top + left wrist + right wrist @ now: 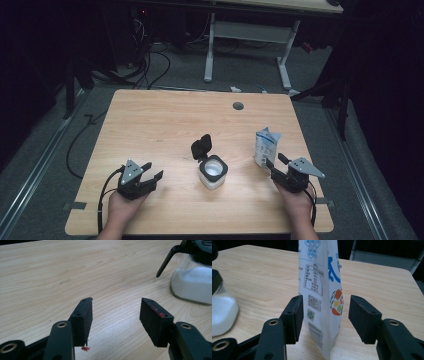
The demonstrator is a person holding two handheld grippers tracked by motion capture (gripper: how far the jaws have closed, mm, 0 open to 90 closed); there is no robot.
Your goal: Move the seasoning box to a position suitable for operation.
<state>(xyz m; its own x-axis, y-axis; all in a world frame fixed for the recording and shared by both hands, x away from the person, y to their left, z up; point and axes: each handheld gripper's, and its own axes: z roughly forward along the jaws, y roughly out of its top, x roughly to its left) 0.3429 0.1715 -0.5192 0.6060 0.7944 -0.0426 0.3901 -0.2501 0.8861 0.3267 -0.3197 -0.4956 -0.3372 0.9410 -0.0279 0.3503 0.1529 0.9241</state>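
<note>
Between pouch [265, 145] and left claw [152, 172], open jar [213, 172]

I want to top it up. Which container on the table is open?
The jar at the middle: its black flip lid stands up. The pouch stands at the right.

A white pouch [322, 290] standing on the counter's right side carries blue print: one large blue character, cut off at the edge, a small table of fine print, a barcode, a small green mark and an orange-and-green fruit picture. None of the wording can be read.
</note>
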